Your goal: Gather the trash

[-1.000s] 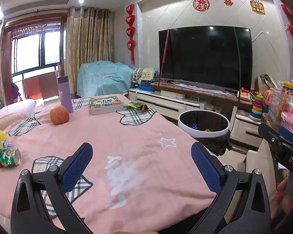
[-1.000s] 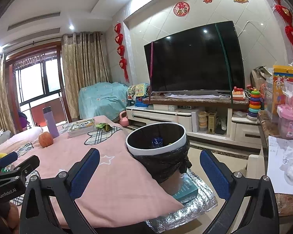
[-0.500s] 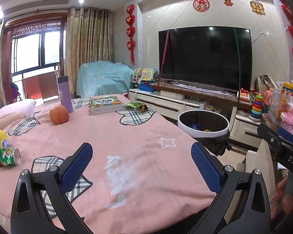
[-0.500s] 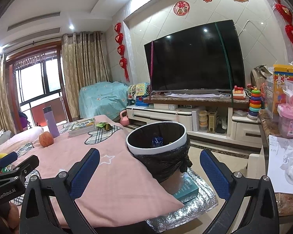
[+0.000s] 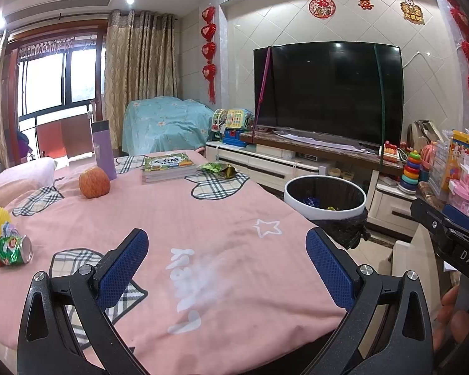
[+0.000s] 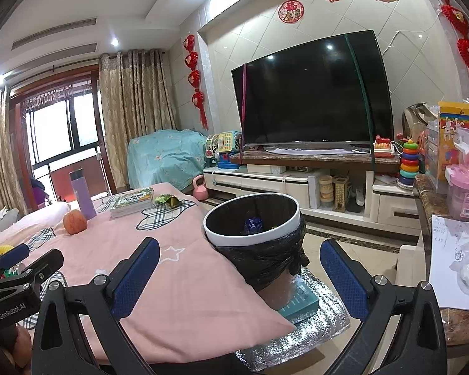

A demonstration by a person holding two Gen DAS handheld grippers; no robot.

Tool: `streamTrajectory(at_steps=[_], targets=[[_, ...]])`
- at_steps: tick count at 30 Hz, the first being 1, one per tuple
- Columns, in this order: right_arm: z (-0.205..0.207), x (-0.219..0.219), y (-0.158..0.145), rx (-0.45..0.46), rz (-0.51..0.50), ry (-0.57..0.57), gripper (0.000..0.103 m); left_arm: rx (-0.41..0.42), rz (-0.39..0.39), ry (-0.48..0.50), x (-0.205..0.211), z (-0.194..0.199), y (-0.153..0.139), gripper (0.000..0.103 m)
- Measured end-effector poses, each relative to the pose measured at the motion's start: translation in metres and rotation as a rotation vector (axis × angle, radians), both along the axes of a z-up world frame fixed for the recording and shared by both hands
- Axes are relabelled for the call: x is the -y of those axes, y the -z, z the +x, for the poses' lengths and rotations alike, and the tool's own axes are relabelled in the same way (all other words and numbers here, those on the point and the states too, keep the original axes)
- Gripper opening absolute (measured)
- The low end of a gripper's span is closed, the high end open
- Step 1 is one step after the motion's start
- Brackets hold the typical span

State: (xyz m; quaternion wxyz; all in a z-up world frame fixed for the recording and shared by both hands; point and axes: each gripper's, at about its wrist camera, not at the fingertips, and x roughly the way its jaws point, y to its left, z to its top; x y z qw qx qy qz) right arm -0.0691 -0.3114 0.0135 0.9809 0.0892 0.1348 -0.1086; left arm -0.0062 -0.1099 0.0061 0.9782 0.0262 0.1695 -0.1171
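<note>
With both hand-held grippers spread apart and empty, the crushed green metal can, lying sideways far left of the white-rimmed, black-lined trash bin, is judged nearer the left hand-held gripper than the right hand-held gripper.

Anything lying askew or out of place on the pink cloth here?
Yes. A crushed can lies on its side at the cloth's left edge beside other wrappers, and a crumpled green wrapper sits next to the books. Both grippers are open and empty.
</note>
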Motion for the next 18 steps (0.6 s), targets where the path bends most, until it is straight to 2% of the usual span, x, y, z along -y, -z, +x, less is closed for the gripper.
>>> streamTrajectory(at_steps=[18], targets=[[-0.0001,0.0001,0.0000,0.000,0.000,0.000,0.103,-0.003,0.000,0.004,-0.0004,0.0007,0.0010,0.103]])
